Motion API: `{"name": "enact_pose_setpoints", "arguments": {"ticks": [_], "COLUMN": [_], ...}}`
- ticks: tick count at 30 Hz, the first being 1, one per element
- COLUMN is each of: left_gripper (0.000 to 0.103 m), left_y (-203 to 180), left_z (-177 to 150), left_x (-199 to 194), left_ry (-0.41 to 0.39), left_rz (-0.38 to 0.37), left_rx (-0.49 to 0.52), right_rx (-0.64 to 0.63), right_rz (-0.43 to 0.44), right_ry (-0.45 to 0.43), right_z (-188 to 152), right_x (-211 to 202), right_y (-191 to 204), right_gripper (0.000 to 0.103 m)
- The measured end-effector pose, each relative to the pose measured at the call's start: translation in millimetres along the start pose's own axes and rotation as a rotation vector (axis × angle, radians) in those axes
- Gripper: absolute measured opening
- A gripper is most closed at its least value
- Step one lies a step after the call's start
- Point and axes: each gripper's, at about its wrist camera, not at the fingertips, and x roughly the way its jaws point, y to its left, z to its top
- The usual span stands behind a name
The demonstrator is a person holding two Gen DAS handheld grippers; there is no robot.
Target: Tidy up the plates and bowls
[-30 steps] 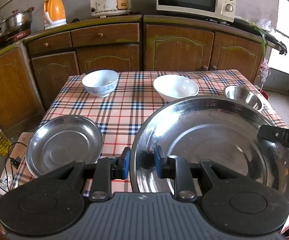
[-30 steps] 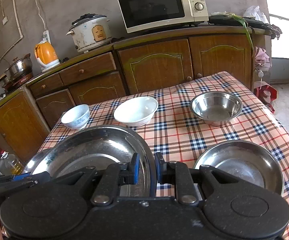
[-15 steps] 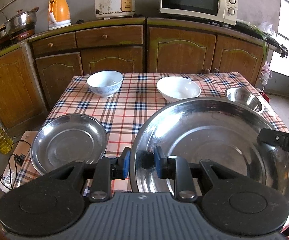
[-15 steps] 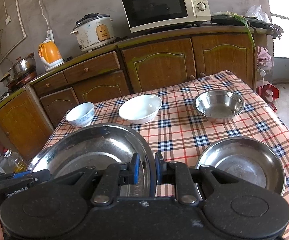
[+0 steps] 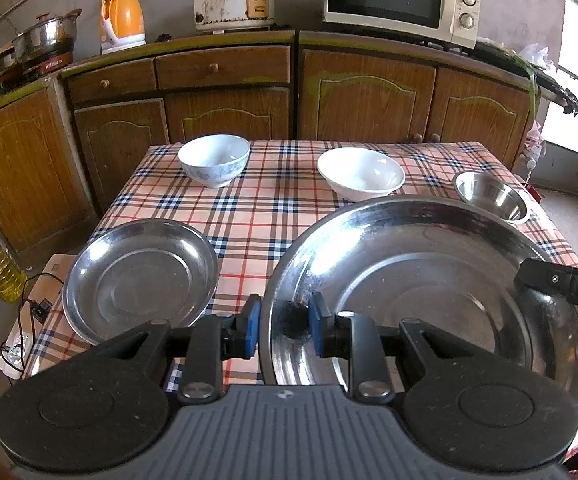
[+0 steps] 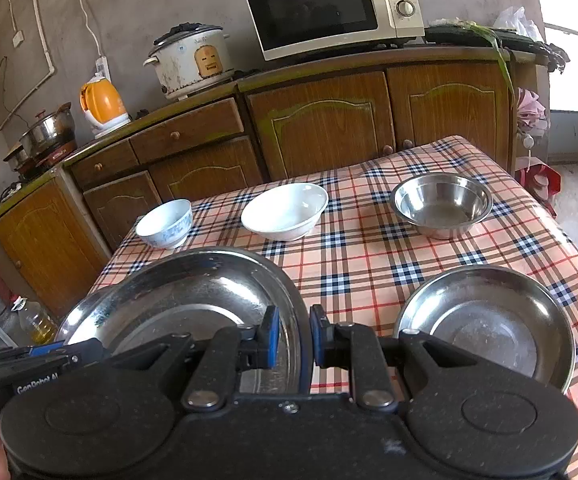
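Left wrist view: left tongs (image 5: pixel 285 330) are clamped on the near rim of the big steel plate (image 5: pixel 429 292), held above the table (image 5: pixel 249 216); right tongs (image 6: pixel 292 336) pinch its opposite rim. Smaller steel plate (image 5: pixel 137 280) sits just to the left, another (image 6: pixel 485 324) to the right. Risk, imo: thin slick rim w/ two edge grips, so uneven hand motion could twist the plate loose or knock the white bowl (image 5: pixel 361 174) beyond.

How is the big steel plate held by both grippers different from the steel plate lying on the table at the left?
The big plate is wider and held off the cloth; the left plate is smaller and lies flat on the table. The big plate's rim is clamped by the left gripper and right gripper; nothing touches the left plate. Both are shiny, round and empty.
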Motion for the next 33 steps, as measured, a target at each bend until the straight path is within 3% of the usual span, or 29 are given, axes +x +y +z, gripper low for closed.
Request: {"name": "enact_pose_setpoints", "arguments": {"ticks": [33], "left_gripper": [0.025], "left_y": [3.7], "left_z": [-11.2], "left_x": [12.9], "left_ry": [0.035], "left_rz": [0.007], "left_rx": [-0.003], "right_rx": [0.002], "right_rz": [-0.004], "right_ry": [0.045], "right_z": [-12.2], "right_x": [16.5], "right_y": [-3.8], "right_gripper": [0.023]}}
